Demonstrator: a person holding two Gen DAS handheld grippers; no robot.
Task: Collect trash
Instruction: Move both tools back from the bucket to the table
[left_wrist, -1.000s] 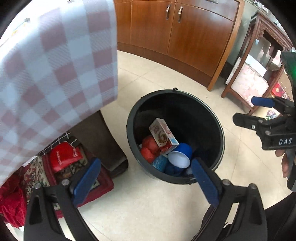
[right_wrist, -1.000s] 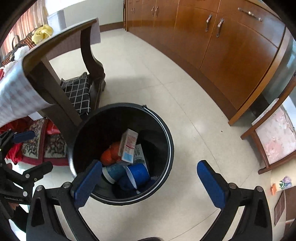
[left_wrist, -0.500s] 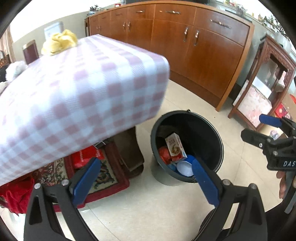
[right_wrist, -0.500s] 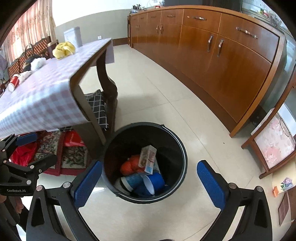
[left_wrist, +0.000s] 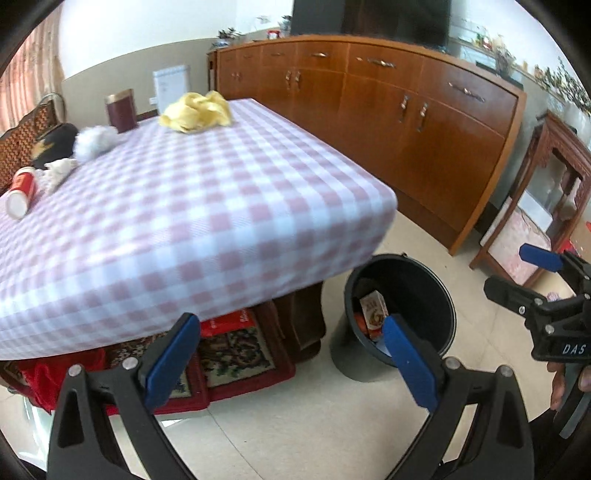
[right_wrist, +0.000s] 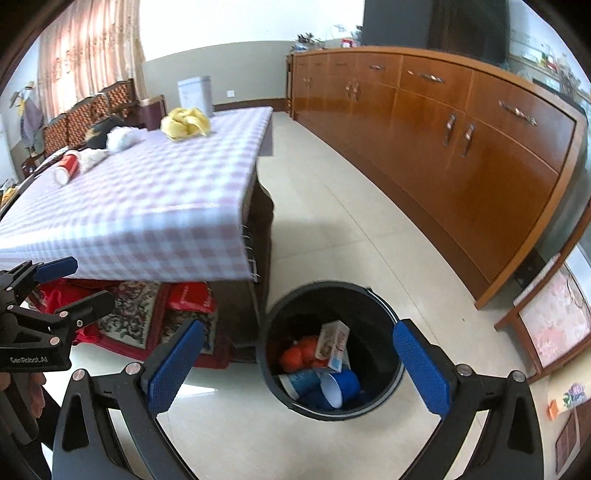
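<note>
Both grippers hang empty above the floor beside a checked-cloth table (left_wrist: 207, 206): the left gripper (left_wrist: 291, 360) with its blue pads spread wide and touching nothing, the right gripper (right_wrist: 299, 363) equally wide, its fingers framing the black trash bucket (right_wrist: 384, 306) that stands on the tiles just off the table's near corner. The bucket already holds a small carton (right_wrist: 334, 345), something orange (right_wrist: 299, 352) and blue cups (right_wrist: 340, 384).

More trash waits on the table, well back from that corner: a red cup (left_wrist: 21, 192) lying on its side, white wads (left_wrist: 94, 142) and a yellow crumpled piece (left_wrist: 197, 112) near the far edge, beside a dark red container (left_wrist: 120, 110) that may not be trash at all.

The likely risks lie in the reach. The tipped cup looks free to roll away under a glancing finger; a low pass could snag the cloth and drag everything on it; soft wads may slip from a shallow pinch; and a sweep toward the yellow piece could knock over the container beside it.
</note>
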